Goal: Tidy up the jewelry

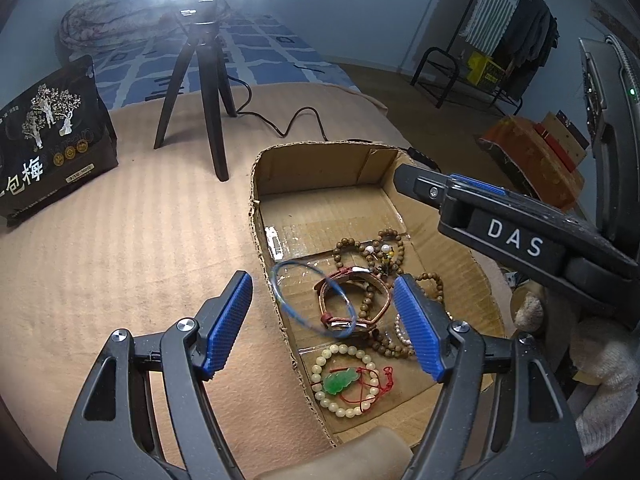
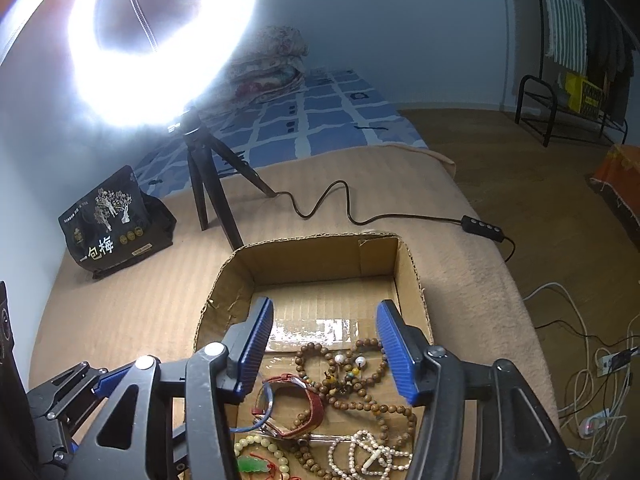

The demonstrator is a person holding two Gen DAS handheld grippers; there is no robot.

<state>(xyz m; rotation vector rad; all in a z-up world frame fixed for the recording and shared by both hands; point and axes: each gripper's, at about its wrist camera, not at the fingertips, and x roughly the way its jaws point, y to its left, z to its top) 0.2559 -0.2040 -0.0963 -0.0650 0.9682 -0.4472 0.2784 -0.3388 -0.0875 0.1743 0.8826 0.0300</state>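
The jewelry already lies gathered in the near end of the open cardboard box (image 1: 256, 184), which sits on a tan ribbed blanket (image 1: 132, 240) spread over what looks like a bed; the far end of the box shows only bare, taped cardboard. Inside are several brown wooden bead strands (image 2: 360, 396), a red leather strap piece (image 1: 352, 300), a pale bead bracelet (image 1: 346, 378) with a green jade pendant (image 1: 340, 382) on red cord, and a white pearl strand (image 2: 372, 456). A thin blue bangle (image 1: 314, 298) appears blurred and tilted over the box's left wall, so it cannot be told whether it is resting there or falling in. No loose jewelry shows on the blanket, so by appearance the gathering is largely done, and what may remain is untangling or spreading the pieces across the bare end. The left hand-held gripper (image 1: 324, 324) hangs low over the box's left wall with its blue pads spread wide and nothing between them, the bangle lying in the gap ahead. The right hand-held gripper (image 2: 324, 350) reaches in over the box from the right, angled down toward the wooden beads, its pads likewise wide apart and gripping nothing. A ring light tripod (image 1: 200, 92) and a dark printed bag (image 1: 52, 136) stand well behind the box.
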